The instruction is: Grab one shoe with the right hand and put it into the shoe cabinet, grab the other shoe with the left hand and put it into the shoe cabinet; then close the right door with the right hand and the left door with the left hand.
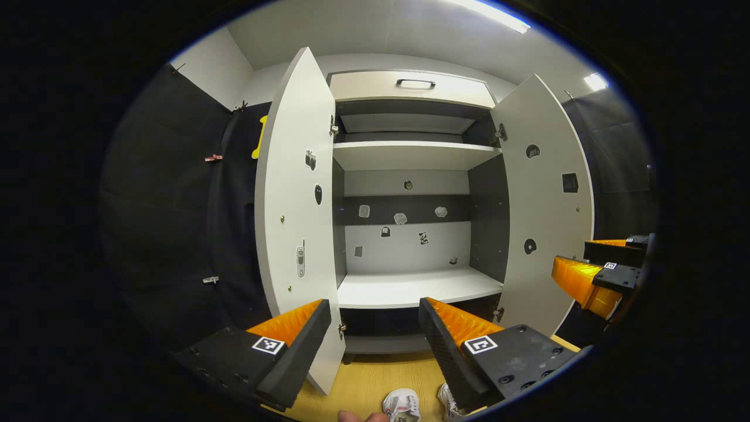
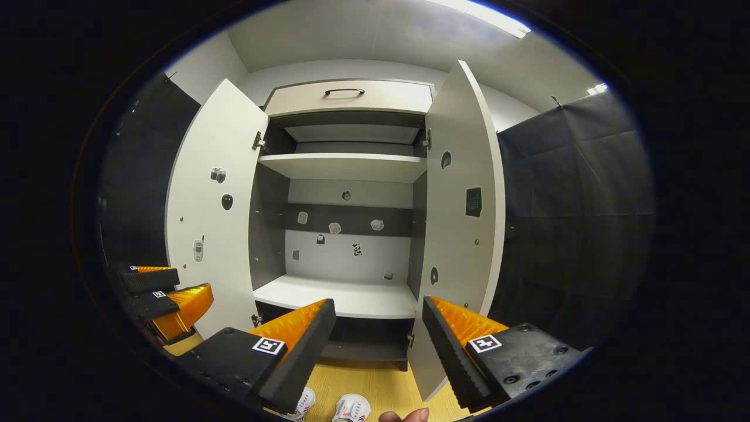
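Shoe cabinet (image 1: 410,155) standing wide open ahead, left door (image 1: 296,193) and right door (image 1: 548,199) both swung outward. Inside, a lower shelf (image 1: 410,287) and an upper shelf (image 1: 410,157), both bare of shoes; small stickers dotted over the back panel and the inner door faces. Above the shelves, a drawer front with a dark handle (image 1: 415,83).

In the left gripper view, left gripper (image 1: 375,319) raised before the cabinet's lower edge, fingers spread wide apart, holding nothing. Down at the bottom edge of that view, two white shoes on the wooden floor (image 1: 363,381): one shoe (image 1: 402,404) seen from above, the other shoe (image 1: 448,401) partly hidden behind the gripper's right finger. Just beside them, a fingertip of a hand (image 1: 363,417) at the very rim. Far right, the right gripper (image 1: 603,266) level with the lower shelf, close to the right door.

In the right gripper view, right gripper (image 2: 379,319) likewise spread open and gripping nothing, pointing at the cabinet's base. The same pair of shoes low on the floor between its fingers, one (image 2: 350,407) in plain sight, one (image 2: 303,401) half behind the finger. Left gripper off to the left (image 2: 161,287), near the left door.
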Demonstrator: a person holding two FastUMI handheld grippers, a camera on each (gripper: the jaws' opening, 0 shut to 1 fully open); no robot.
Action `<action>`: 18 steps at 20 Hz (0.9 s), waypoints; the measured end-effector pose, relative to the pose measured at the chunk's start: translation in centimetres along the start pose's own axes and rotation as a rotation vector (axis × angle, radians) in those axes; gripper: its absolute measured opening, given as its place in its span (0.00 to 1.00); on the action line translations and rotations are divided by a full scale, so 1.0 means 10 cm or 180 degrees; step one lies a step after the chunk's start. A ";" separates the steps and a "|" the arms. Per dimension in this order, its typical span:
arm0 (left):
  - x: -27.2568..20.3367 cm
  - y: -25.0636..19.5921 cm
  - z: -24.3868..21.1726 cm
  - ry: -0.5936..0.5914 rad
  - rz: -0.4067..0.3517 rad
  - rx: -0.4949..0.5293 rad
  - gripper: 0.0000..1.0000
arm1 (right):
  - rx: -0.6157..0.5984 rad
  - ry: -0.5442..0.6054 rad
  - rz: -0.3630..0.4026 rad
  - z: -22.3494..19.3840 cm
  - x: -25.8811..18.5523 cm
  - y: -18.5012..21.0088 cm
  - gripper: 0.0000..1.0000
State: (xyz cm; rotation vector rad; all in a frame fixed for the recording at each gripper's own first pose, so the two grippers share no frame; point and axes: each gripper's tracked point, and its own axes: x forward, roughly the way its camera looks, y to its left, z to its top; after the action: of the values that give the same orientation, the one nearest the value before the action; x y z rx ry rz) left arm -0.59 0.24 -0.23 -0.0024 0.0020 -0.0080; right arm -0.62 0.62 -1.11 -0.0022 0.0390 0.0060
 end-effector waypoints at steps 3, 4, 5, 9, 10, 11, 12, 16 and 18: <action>-0.05 0.07 -0.01 -0.0027 0.0021 0.0003 0.95 | 0.0035 0.0204 0.0045 -0.23 -0.03 0.08 0.98; -0.07 0.11 -0.02 -0.0034 0.0032 -0.0002 0.95 | 0.0051 0.0291 0.0065 -0.34 -0.05 0.12 0.98; -0.09 0.14 -0.03 -0.0046 0.0045 -0.0011 0.95 | 0.0067 0.0385 0.0091 -0.46 -0.07 0.16 0.98; -0.17 0.29 -0.13 0.0003 0.0094 0.0010 0.95 | 0.0079 0.0862 0.0268 -1.12 -0.20 0.42 0.98; -0.18 0.33 -0.17 0.0023 0.0114 0.0027 0.95 | 0.0077 0.1009 0.0316 -1.32 -0.24 0.48 0.98; -0.20 0.37 -0.20 0.0045 0.0129 0.0038 0.95 | 0.0081 0.1151 0.0362 -1.52 -0.29 0.54 0.98; -0.22 0.41 -0.25 0.0074 0.0146 0.0041 0.95 | 0.0085 0.1285 0.0409 -1.71 -0.34 0.60 0.98; -0.27 0.52 -0.36 0.0173 0.0179 0.0038 0.95 | -0.0025 0.1791 0.0526 -2.55 -0.55 0.75 0.99; -0.28 0.57 -0.38 0.0181 0.0207 0.0064 0.95 | -0.0016 0.2030 0.0540 -2.96 -0.65 0.77 0.99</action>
State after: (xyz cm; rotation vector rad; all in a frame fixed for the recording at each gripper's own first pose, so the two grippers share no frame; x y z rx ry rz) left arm -3.33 5.99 -4.03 0.0180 0.0587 0.0570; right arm -8.34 8.25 -30.40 -0.0058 0.6767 0.1753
